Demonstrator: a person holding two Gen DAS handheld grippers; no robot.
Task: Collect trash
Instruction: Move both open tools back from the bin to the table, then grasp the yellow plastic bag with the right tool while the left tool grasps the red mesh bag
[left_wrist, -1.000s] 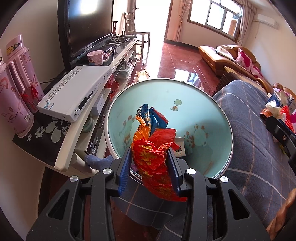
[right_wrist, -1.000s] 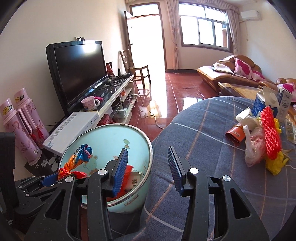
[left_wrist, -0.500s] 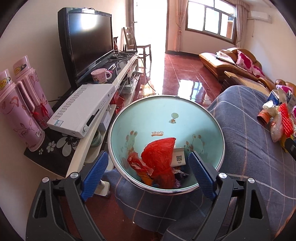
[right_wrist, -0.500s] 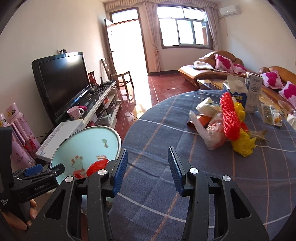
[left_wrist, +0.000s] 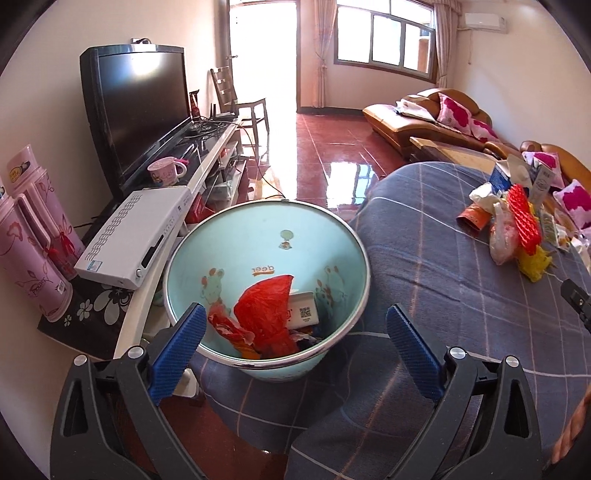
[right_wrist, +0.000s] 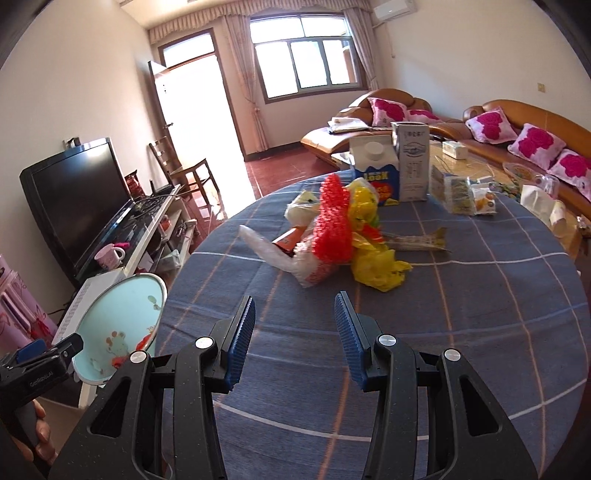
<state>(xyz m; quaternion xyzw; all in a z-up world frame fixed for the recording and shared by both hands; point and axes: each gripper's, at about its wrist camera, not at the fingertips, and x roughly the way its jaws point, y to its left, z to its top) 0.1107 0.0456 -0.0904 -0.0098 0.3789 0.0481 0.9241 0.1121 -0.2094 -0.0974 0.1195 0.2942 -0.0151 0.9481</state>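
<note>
A pale blue trash bin (left_wrist: 280, 221) (right_wrist: 129, 306) stands beside the round table. Inside it lie a red and orange wrapper (left_wrist: 264, 314) and a small white box (left_wrist: 304, 314). My left gripper (left_wrist: 295, 332) hovers above the bin's near rim, its jaws still opening wide with nothing between them. My right gripper (right_wrist: 293, 325) hangs over the blue checked tablecloth (right_wrist: 461, 314), jaws apart and empty. Ahead of it lies a trash heap: red foam net (right_wrist: 332, 229), yellow bag (right_wrist: 373, 262), clear plastic bag (right_wrist: 280, 258), orange cup (right_wrist: 291, 236).
Two cartons (right_wrist: 395, 173), snack packets (right_wrist: 461, 192) and a paper cup (right_wrist: 557, 218) sit at the table's far side. A TV (left_wrist: 140, 107), white set-top box (left_wrist: 136, 229), pink mug (left_wrist: 166, 173) and pink flasks (left_wrist: 33, 229) line the stand left of the bin. Sofas stand behind.
The left gripper let go of the red and orange wrapper, which fell into the bin, then opened wide and rose back. The right gripper swung right from the bin toward the trash heap.
</note>
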